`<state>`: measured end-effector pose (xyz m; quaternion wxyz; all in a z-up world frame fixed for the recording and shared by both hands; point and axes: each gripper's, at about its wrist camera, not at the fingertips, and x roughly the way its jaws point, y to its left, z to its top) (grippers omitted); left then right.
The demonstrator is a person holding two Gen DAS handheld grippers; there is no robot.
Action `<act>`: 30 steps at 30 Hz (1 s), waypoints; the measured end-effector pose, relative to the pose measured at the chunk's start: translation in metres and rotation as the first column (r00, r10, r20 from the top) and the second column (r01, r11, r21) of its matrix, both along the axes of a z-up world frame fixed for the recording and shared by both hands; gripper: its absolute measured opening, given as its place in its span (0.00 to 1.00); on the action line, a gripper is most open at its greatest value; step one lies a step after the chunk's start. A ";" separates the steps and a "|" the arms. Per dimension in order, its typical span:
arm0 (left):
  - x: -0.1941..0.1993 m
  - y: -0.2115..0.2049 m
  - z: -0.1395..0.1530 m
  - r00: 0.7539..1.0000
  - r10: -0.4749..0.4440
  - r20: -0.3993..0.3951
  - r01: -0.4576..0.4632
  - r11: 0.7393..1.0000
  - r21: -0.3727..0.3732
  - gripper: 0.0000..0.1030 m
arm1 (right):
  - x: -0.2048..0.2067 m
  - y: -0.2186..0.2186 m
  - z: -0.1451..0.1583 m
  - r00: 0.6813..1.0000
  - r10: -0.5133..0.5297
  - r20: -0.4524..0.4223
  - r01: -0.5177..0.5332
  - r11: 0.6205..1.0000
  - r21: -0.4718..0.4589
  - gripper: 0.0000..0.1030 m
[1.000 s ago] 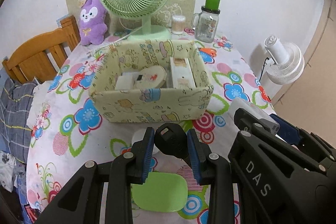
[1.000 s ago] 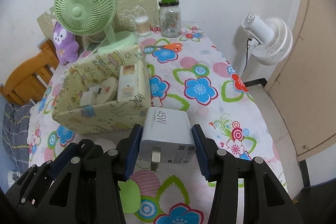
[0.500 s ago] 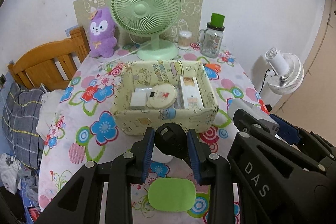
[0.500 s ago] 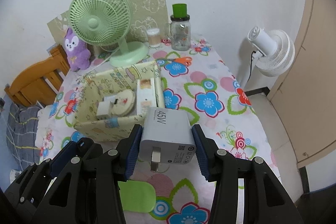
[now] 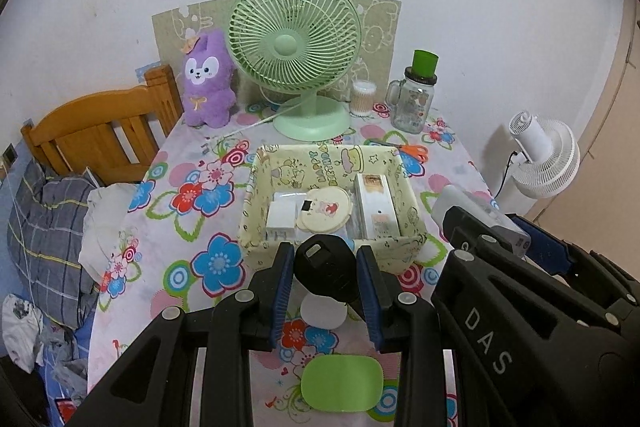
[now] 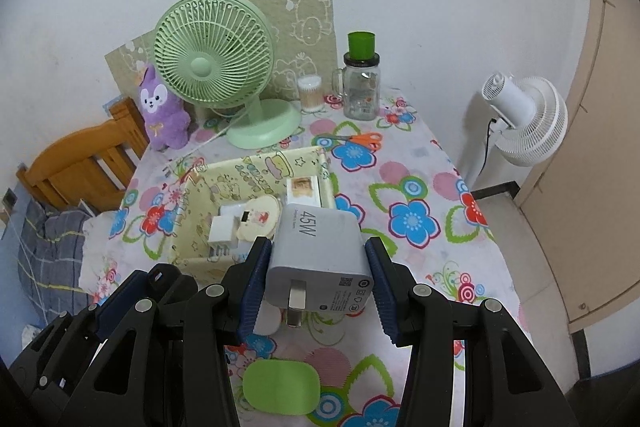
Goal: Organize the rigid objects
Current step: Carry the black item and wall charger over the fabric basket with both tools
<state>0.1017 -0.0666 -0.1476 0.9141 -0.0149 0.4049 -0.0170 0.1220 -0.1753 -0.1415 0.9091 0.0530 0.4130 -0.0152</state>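
A white charger [image 6: 320, 259] is clamped between the pads of the right gripper [image 6: 318, 281] above the table's [image 6: 420, 163] near edge, its long axis running toward the yellow box [image 6: 248, 167], prongs facing the camera. A black rounded object [image 5: 326, 269] is pinched narrowly by the left gripper [image 5: 325, 287] beside it.

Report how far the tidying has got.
Done: the box already holds a white adapter, a round compact and a long white carton. In hand: the left gripper is shut on a black object, the right gripper on a 45W charger, both short of the box. Left: a green pad and a white disc on the table.
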 end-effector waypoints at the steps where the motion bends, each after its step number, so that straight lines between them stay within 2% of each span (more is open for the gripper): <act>1: 0.001 0.001 0.001 1.000 0.001 0.002 -0.001 1.000 0.000 0.31 | 0.002 0.001 0.001 1.000 0.001 0.001 -0.001 1.000 0.001 0.51; 30: 0.065 0.015 0.006 1.000 0.005 0.017 -0.006 0.999 0.035 0.31 | 0.074 0.019 0.000 0.999 0.037 -0.011 -0.037 0.999 0.016 0.51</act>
